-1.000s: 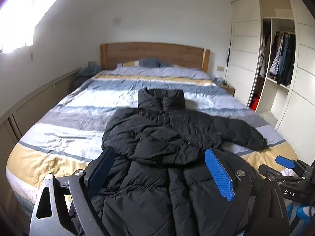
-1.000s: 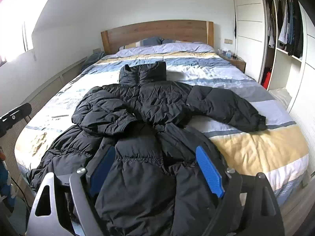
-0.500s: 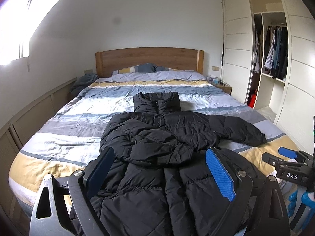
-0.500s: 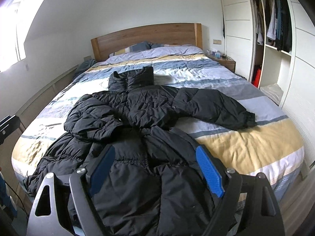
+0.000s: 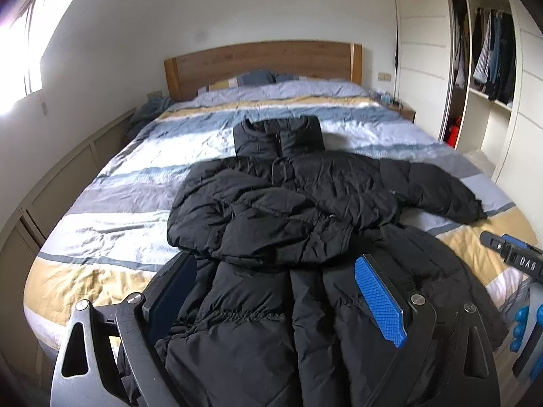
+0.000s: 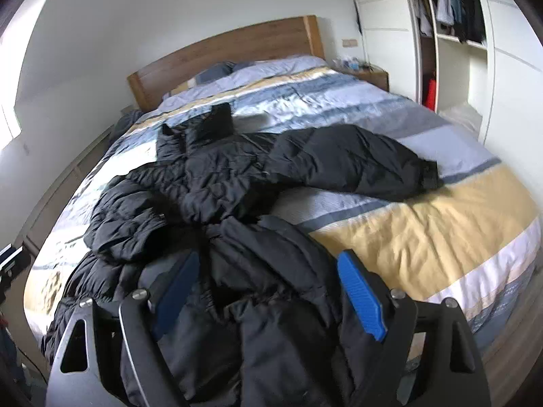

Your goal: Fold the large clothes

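Lying spread over the near half of the striped bed (image 5: 112,203), the black puffer jacket (image 5: 288,203) filled the centre and bottom of both wrist views. Its hood sat toward the wooden headboard (image 5: 264,61) at upper centre, and its hem hung off the bed's foot at the bottom edge. One sleeve (image 5: 258,230) was already folded across the chest, seen at centre left of the left view. The other sleeve (image 6: 356,162) stretched flat toward the right of the right view, its cuff resting on the covers near the yellow band.

The left gripper (image 5: 275,291) had its blue pads wide apart over the lower body of the jacket, with nothing pinched between them. The right gripper (image 6: 268,291) stood just as wide over the crumpled lower right panel, and it too held no cloth. Its tip also showed at the right edge of the left view.

The step in hand looked like the approach for the next fold, with one sleeve done and one still out. The next move would likely call for the right tongs to reach the outstretched sleeve near its cuff and close firmly. The padding is thick and slippery, so a deep bite would be safer. The sleeve could then be carried across the chest onto the folded one, while the left tongs steadied the body or took the hem.
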`<state>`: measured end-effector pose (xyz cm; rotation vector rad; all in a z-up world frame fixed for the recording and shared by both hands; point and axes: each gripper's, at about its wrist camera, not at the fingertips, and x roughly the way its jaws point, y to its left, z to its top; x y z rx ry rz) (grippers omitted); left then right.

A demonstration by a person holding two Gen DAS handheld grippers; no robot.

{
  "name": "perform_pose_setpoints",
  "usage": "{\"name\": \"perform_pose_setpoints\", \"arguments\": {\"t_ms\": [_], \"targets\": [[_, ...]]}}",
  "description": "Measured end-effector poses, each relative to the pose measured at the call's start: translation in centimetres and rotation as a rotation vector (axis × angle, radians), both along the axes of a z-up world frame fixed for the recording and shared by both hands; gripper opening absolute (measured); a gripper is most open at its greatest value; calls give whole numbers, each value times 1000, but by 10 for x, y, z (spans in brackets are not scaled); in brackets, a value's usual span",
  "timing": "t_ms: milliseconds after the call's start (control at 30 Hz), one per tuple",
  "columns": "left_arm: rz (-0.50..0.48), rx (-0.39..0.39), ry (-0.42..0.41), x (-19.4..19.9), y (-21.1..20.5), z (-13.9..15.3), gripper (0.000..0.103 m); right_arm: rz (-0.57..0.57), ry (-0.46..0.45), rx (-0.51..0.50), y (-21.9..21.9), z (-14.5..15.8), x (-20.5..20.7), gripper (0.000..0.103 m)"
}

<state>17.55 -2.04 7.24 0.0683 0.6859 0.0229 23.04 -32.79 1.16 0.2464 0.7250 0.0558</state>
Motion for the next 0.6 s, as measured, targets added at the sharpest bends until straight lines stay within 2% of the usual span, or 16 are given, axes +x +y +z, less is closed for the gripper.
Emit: {"name": "perform_pose_setpoints", "arguments": {"t_ms": [133,433,600], "targets": [[3,22,34,16,-6,-14,99,-30,26,21,-14,-13,18,84],[-21,7,134,50,-7,-50,102,-112,95,80,-51,-43,62,84],[-19,-11,208,72,2,-72,102,-190,133,201,-82,-69,86,84]]}}
